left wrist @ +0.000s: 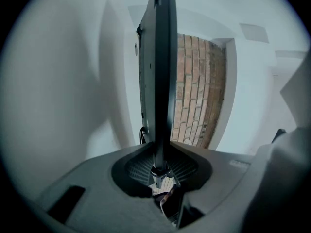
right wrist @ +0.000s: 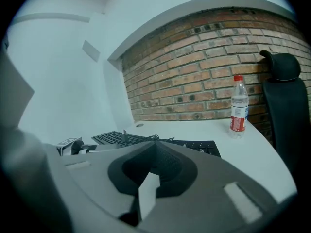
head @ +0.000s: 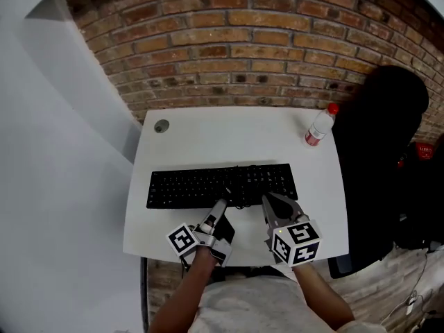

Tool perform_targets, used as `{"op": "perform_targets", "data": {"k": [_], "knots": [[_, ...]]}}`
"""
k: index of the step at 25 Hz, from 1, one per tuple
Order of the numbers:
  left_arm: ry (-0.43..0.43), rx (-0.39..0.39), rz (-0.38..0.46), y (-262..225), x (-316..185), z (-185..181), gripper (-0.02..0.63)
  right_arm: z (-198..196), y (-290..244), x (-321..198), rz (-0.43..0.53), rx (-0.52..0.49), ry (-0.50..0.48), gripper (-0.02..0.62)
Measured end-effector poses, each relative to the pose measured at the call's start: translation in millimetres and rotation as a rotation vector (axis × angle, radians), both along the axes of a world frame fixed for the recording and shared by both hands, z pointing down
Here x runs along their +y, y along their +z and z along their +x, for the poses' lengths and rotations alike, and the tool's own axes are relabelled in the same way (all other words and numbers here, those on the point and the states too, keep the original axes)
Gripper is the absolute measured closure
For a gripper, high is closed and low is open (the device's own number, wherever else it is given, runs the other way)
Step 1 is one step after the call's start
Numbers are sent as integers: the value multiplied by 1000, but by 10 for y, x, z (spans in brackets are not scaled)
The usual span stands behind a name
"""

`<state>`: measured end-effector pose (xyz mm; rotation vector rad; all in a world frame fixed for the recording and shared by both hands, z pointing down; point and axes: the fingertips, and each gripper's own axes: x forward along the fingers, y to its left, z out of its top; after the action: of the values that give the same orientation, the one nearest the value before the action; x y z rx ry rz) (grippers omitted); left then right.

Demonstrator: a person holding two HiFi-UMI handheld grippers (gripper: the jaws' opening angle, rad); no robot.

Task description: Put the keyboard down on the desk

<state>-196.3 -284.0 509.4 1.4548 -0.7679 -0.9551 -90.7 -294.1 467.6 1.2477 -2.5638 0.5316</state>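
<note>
A black keyboard [head: 208, 184] lies lengthwise across the white desk [head: 229, 134], its keys up. My left gripper [head: 223, 205] is shut on the middle of its near edge. In the left gripper view the keyboard [left wrist: 158, 72] shows edge-on, running away from the jaws of the left gripper [left wrist: 160, 154], which is rolled on its side. I cannot tell if the near edge touches the desk. My right gripper [head: 267, 200] sits just right of the left one at the keyboard's front edge. Its jaws [right wrist: 155, 142] are shut with nothing between them; the keyboard [right wrist: 184, 143] lies just beyond.
A clear bottle [head: 320, 125] with a red cap stands at the desk's back right corner. A black chair [head: 381, 151] stands against the desk's right side. A round cable grommet [head: 161, 125] sits at the back left. A brick wall [head: 243, 40] runs behind the desk.
</note>
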Motion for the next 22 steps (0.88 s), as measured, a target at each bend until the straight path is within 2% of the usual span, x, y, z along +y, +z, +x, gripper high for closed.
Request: {"op": "perform_targets", "data": {"k": [10,22], "knots": [[92,-4,-75,202,-197,-29,520,46,72,-20,-29,22,134,591],[126,14,-137,326,-248,-47,517,8,165,37,-66,27,189,591]]}}
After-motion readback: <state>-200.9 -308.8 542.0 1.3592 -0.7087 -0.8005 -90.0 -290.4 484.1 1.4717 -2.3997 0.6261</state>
